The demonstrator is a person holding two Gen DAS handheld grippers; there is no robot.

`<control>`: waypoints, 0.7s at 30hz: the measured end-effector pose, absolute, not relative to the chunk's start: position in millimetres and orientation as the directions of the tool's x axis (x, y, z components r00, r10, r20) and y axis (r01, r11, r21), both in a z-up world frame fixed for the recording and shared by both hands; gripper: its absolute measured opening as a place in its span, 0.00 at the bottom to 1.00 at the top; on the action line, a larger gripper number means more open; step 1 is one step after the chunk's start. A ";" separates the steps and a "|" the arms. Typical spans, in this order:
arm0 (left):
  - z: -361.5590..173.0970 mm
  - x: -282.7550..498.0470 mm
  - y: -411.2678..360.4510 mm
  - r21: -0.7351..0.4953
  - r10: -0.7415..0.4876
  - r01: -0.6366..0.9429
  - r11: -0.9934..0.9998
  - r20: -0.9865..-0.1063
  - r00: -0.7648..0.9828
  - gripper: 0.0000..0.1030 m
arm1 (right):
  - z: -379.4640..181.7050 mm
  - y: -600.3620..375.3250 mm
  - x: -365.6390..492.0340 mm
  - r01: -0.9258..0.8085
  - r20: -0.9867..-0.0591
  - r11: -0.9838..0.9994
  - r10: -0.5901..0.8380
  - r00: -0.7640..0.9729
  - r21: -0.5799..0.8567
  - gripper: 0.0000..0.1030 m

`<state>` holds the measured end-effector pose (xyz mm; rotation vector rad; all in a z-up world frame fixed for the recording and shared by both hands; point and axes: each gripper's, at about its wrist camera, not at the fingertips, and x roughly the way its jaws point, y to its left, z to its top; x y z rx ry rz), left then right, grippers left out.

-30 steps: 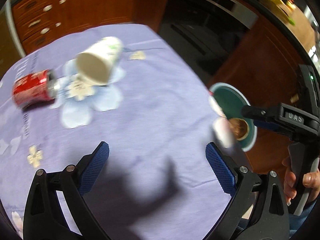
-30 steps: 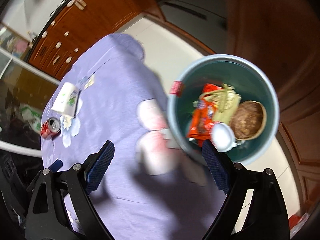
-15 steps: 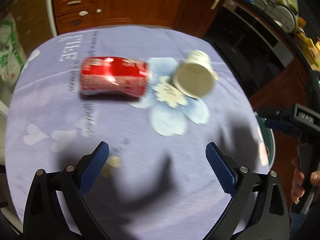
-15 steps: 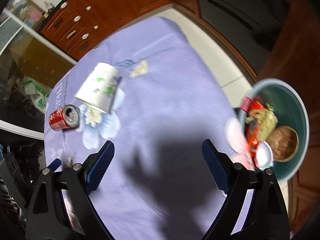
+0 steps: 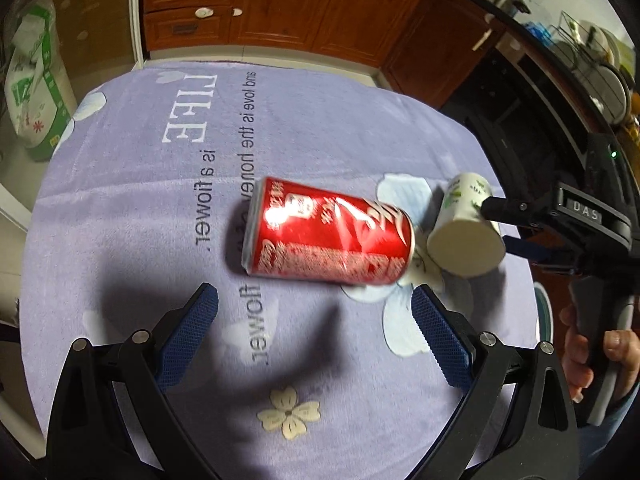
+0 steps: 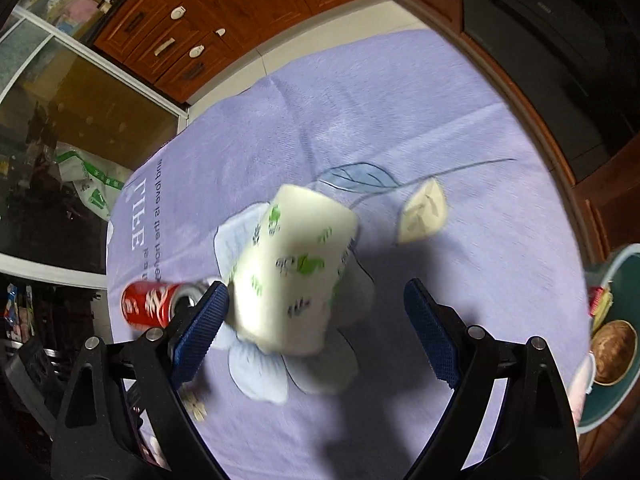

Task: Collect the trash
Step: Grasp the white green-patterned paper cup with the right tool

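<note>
A red soda can lies on its side on the purple tablecloth, just beyond my open, empty left gripper. A white paper cup with green leaf print lies on its side next to the can, between the open fingers of my right gripper, closest to its left finger; whether it touches is unclear. The cup also shows in the left wrist view, with the right gripper reaching over it. The can shows at the left in the right wrist view.
A teal trash bin holding wrappers and a brown bowl sits off the table's right edge. Wooden cabinets stand beyond the table. A green and white bag stands on the floor at the left.
Both grippers have moved in over the table. The left has closed in on the can. The right has swung away from the bin and now straddles the cup.
</note>
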<state>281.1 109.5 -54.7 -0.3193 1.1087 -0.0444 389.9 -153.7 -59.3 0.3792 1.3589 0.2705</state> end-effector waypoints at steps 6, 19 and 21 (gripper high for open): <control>-56.8 294.4 116.8 -0.334 -0.226 -0.179 0.925 -0.865 0.448 0.95 | -69.3 -136.1 399.8 -0.018 -0.875 0.892 0.447 0.185 0.452 0.69; -44.4 332.3 135.9 -0.242 -0.122 -0.191 0.951 -0.864 0.488 0.94 | -59.5 -146.4 370.7 -0.110 -0.852 0.873 0.488 0.192 0.475 0.56; -42.7 339.7 132.3 -0.191 -0.100 -0.140 0.971 -0.866 0.490 0.94 | -57.4 -147.0 367.3 -0.112 -0.851 0.873 0.487 0.196 0.474 0.54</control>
